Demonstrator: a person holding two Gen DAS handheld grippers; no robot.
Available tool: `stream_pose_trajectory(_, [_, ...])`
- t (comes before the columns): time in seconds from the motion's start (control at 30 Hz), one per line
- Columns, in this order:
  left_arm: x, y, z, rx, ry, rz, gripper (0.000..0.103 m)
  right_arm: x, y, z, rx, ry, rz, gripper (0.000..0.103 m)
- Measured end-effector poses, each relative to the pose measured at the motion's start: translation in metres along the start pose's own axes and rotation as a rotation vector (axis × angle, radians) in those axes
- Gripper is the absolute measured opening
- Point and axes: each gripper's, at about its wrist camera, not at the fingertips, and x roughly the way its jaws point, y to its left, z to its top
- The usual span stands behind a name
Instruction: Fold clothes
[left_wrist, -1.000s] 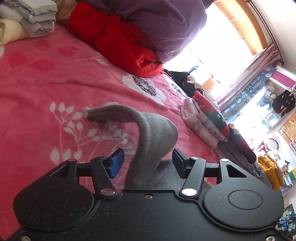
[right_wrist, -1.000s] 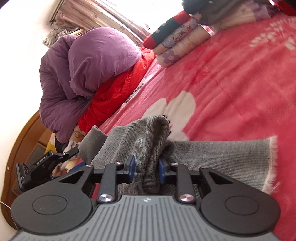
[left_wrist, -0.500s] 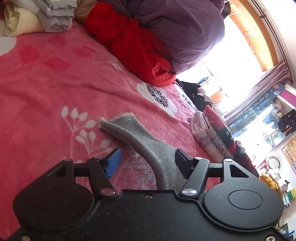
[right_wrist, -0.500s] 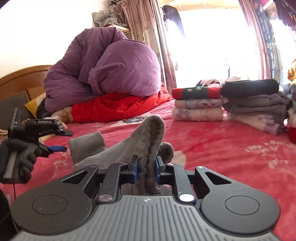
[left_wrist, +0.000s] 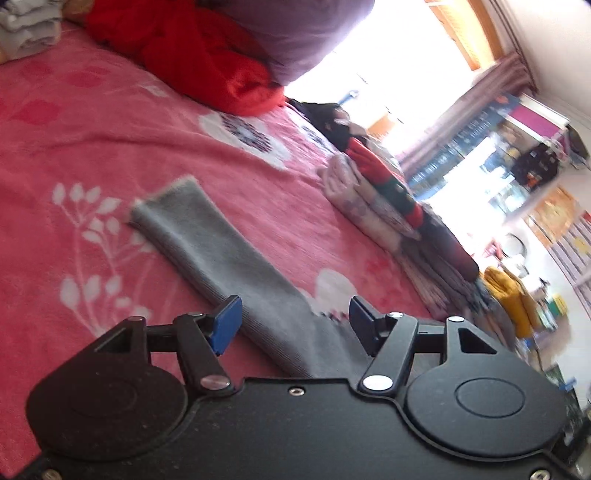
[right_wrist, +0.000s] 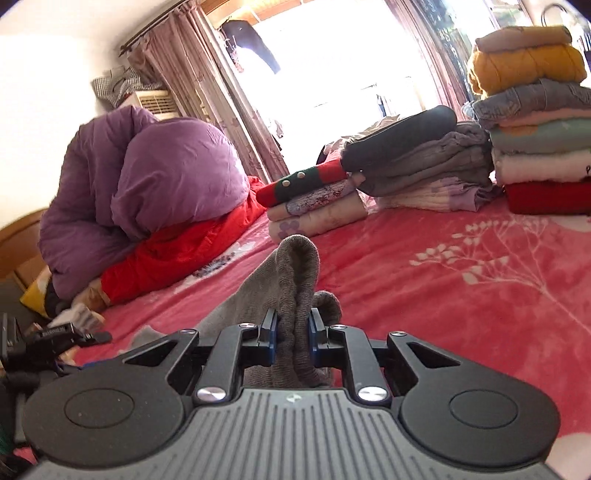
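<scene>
A grey knit garment (left_wrist: 229, 258) lies stretched out on the pink flowered bedspread (left_wrist: 92, 140), its sleeve running from the middle of the left wrist view down under my left gripper (left_wrist: 291, 321). The left gripper is open and empty, jaws wide apart above the cloth. My right gripper (right_wrist: 291, 332) is shut on a bunched fold of the same grey garment (right_wrist: 295, 266), which rises above the fingers. The left gripper also shows at the far left of the right wrist view (right_wrist: 55, 336).
A purple duvet (right_wrist: 147, 177) on a red one (right_wrist: 184, 251) lies at the head of the bed. Folded clothes stacks (right_wrist: 424, 170) and a taller stack (right_wrist: 535, 122) stand by the window. More folded clothes (left_wrist: 388, 206) lie along the bed edge.
The grey sleeve, earlier arched up between the left jaws, now lies flat and stretched. The right gripper has swung round and pulled away, still shut on the fold.
</scene>
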Motion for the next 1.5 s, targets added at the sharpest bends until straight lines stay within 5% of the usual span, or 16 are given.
stream_pose_trajectory(0.2, [0.009,0.012,-0.031,-0.233,0.164,-0.222,0.066,0.014,0.024,0.034,0.076,-0.018,0.066,0.018])
stream_pose_trajectory(0.3, [0.006,-0.002,-0.038,-0.115,0.187,-0.161,0.066,0.020,0.049,0.055,0.022,-0.023,0.089,0.017])
stream_pose_trajectory(0.53, [0.027,-0.022,-0.058,-0.010,0.200,-0.055,0.066,0.035,0.108,0.090,-0.087,-0.004,0.124,0.017])
stream_pose_trajectory(0.97, [0.069,-0.049,-0.081,0.004,0.108,0.019,0.064,0.054,0.204,0.140,-0.262,0.012,0.193,0.017])
stream_pose_trajectory(1.3, [0.093,-0.062,-0.080,0.038,0.120,0.000,0.064,0.050,0.212,0.157,-0.172,-0.012,0.255,0.017])
stream_pose_trajectory(1.33, [0.094,-0.063,-0.081,0.050,0.118,0.007,0.058,0.048,0.212,0.159,-0.163,-0.014,0.261,0.017])
stream_pose_trajectory(1.37, [0.096,-0.063,-0.081,0.060,0.119,0.013,0.036,0.046,0.213,0.160,-0.161,-0.017,0.271,0.017])
stream_pose_trajectory(1.4, [0.097,-0.064,-0.081,0.068,0.121,0.022,0.025,0.043,0.214,0.161,-0.160,-0.020,0.281,0.017])
stream_pose_trajectory(1.5, [0.094,-0.061,-0.076,0.065,0.092,0.053,0.011,0.035,0.218,0.163,-0.168,-0.030,0.304,0.016])
